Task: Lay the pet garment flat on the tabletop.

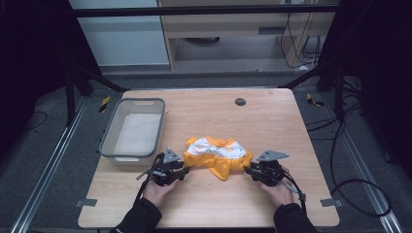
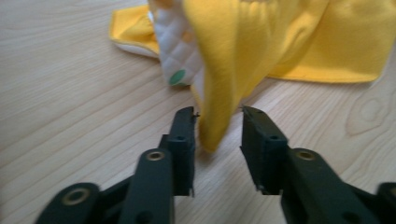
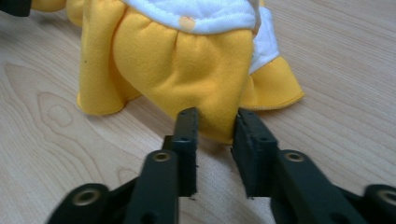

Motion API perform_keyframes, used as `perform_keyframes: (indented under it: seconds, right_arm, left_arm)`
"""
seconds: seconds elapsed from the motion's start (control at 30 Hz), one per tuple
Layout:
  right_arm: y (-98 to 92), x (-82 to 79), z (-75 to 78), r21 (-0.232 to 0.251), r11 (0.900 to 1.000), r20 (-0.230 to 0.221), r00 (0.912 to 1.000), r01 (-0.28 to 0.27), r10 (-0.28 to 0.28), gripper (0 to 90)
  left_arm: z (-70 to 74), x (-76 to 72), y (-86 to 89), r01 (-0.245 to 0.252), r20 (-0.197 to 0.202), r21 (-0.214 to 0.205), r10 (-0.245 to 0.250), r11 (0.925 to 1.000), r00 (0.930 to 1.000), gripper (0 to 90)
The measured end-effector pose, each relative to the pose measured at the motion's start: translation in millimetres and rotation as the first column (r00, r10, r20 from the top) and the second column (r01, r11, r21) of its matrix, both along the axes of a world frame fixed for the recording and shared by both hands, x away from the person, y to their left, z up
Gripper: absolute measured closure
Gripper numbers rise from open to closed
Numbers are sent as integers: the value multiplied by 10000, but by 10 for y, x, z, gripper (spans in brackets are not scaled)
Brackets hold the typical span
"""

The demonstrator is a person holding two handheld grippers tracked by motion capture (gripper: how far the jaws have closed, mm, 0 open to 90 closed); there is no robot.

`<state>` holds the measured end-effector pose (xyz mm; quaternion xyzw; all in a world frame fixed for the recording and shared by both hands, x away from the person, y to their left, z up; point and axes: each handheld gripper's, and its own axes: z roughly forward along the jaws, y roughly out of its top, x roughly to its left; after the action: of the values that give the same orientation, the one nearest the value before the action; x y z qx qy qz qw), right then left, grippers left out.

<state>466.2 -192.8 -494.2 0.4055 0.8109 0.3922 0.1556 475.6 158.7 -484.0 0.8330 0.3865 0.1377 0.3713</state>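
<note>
Step in hand, by our reading: grasping yellow garment (image 1: pixel 217 155) at both ends, table (image 1: pixel 272 116) centre.

Left claw (image 2: pixel 218 122) at garment's 9 o'clock: jaws apart, fold between, unpinched.

Right claw (image 3: pixel 214 122) at 3 o'clock: hem between jaws; clamp state, we cannot tell.

Next: we close both, then lift evenly.

We logged a wooden table (image 1: pixel 272 116): grey basin (image 1: pixel 108 138) near its left edge, yellow-and-white garment (image 1: pixel 218 154) mid-front.

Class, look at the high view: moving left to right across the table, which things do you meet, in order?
Grey basket → left gripper → yellow and white garment → right gripper. The small dark disc lies farther back, above the garment's span, so it is left out.
</note>
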Motion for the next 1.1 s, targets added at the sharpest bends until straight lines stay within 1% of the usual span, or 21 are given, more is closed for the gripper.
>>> perform_keyframes:
  seconds: [0.03,0.07,0.1,0.13,0.17,0.2,0.23,0.3,0.37,0.43,0.5,0.57,0.63,0.7,0.8,0.83,0.9,0.93,1.0,1.03,1.1]
  right_arm:
    - [2,-6,13,-50,10000,-58,10000,-16,16,791]
    - [-1,-20,43,-59,9999,-77,9999,-112,112,850]
    - [-1,-20,43,-59,9999,-77,9999,-112,112,850]
    - [-2,-28,59,-14,9999,-63,9998,-170,170,860]
    - [-9,-35,81,-13,9997,19,9997,-254,254,864]
    - [-15,-50,109,78,9996,27,9996,-269,269,866]
    - [-39,-92,169,385,9987,80,9994,-347,344,867]
    - [-68,-139,220,464,9977,242,9985,-494,483,868]
    - [-102,-237,287,574,9964,308,9977,-622,605,868]
    - [-134,-322,343,834,9931,455,9958,-829,793,869]
    - [-159,-419,406,1209,9887,402,9956,-888,846,868]
    - [-183,-514,456,1516,9837,290,9952,-965,931,869]
    - [-213,-623,488,1845,9774,121,9947,-1029,1024,869]
    - [-237,-732,488,1939,9746,3,9935,-1118,1139,869]
    - [-271,-847,433,1881,9766,-354,9930,-1039,1124,868]
    - [-277,-859,400,1787,9790,-492,9929,-977,1081,866]
    - [-268,-852,320,1371,9875,-771,9931,-772,884,860]
    - [-253,-837,279,1103,9913,-934,9922,-715,820,851]
    - [-214,-797,196,606,9960,-1090,9914,-654,718,803]
    - [-198,-785,163,396,9971,-1031,9923,-643,681,780]
    - [-182,-784,145,313,9971,-965,9928,-687,714,734]
  left_arm:
    - [12,0,-7,100,-5,178,-100,9998,10000,716]
    - [23,-12,-11,139,76,191,-141,9997,9999,809]
    - [41,-22,-3,240,126,115,-242,9996,9996,809]
    - [63,-35,6,313,120,-66,-312,9995,9994,858]
    - [93,-44,19,411,113,-182,-409,9990,9991,862]
    - [152,-75,43,478,107,-426,-474,9979,9988,866]
    - [181,-92,57,506,100,-553,-501,9972,9987,869]
    - [253,-149,95,615,116,-772,-608,9951,9981,870]
    - [327,-252,163,757,174,-1005,-744,9920,9971,871]
    - [380,-356,224,829,177,-1144,-814,9900,9965,871]
    - [424,-451,283,856,96,-1371,-851,9869,9963,871]
    - [440,-539,318,919,12,-1475,-928,9848,9957,871]
    - [420,-632,333,955,-133,-1509,-986,9839,9950,870]
    - [383,-718,332,1029,-380,-1423,-1093,9845,9933,869]
    - [309,-824,307,1038,-803,-1221,-1141,9871,9902,866]
    - [277,-846,291,1041,-922,-1040,-1138,9891,9892,863]
    - [218,-871,261,1042,-829,-558,-1086,9930,9906,850]
    - [190,-870,255,1015,-795,-432,-1047,9939,9913,818]
    - [143,-864,262,859,-693,-310,-879,9958,9937,711]
    - [132,-860,272,735,-688,-247,-750,9970,9948,665]
    - [134,-867,308,553,-532,-435,-576,9975,9969,551]
